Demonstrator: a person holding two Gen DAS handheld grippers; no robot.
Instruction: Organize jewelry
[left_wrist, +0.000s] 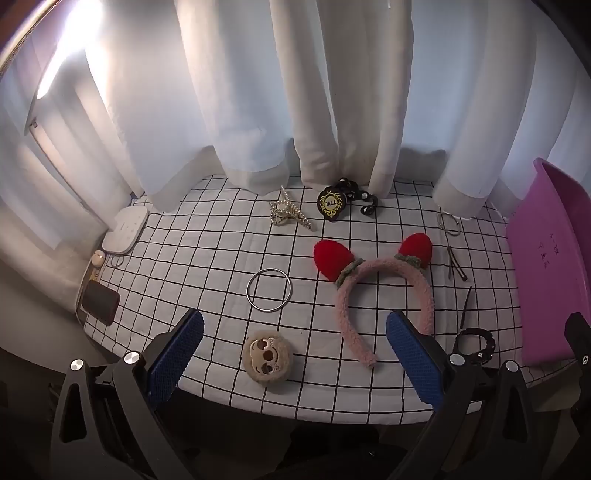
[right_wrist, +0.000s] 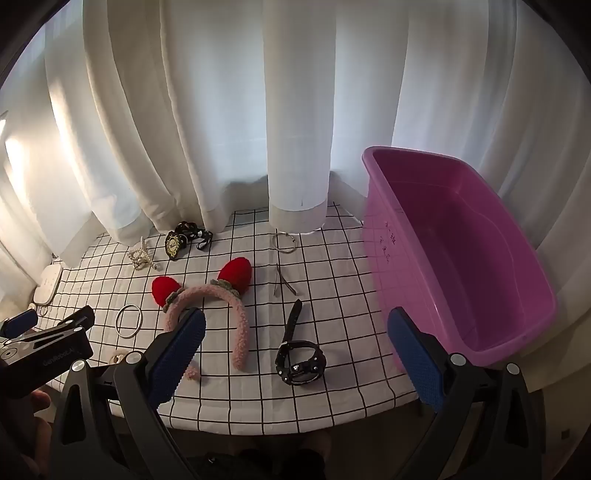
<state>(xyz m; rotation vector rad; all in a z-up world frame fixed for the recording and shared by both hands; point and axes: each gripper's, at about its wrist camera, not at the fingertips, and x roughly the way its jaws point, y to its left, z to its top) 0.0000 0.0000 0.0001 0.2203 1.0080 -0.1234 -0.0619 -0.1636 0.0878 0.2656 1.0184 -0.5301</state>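
A pink fuzzy headband with red ears (left_wrist: 369, 280) (right_wrist: 236, 317) lies mid-table. Around it lie a silver bangle (left_wrist: 269, 290) (right_wrist: 129, 320), a round plush clip (left_wrist: 267, 357), a pearl claw clip (left_wrist: 288, 216) (right_wrist: 142, 256), a black-and-gold badge (left_wrist: 330, 202) (right_wrist: 172, 244), a black chain (left_wrist: 364, 197) (right_wrist: 194, 232), a black studded watch (right_wrist: 299, 354) (left_wrist: 474, 341), hairpins (left_wrist: 456, 264) (right_wrist: 284, 282) and thin rings (left_wrist: 448, 223) (right_wrist: 284, 242). A purple bin (right_wrist: 461, 254) (left_wrist: 546, 280) stands at the right, nothing in it. My left gripper (left_wrist: 294, 354) and right gripper (right_wrist: 297, 354) are open and empty above the near edge.
White curtains hang behind the checked tablecloth (left_wrist: 207, 251). A white device (left_wrist: 125, 229), a small round item and a dark pad (left_wrist: 100, 302) sit off the table's left edge. The left gripper (right_wrist: 48, 339) shows at the left in the right wrist view.
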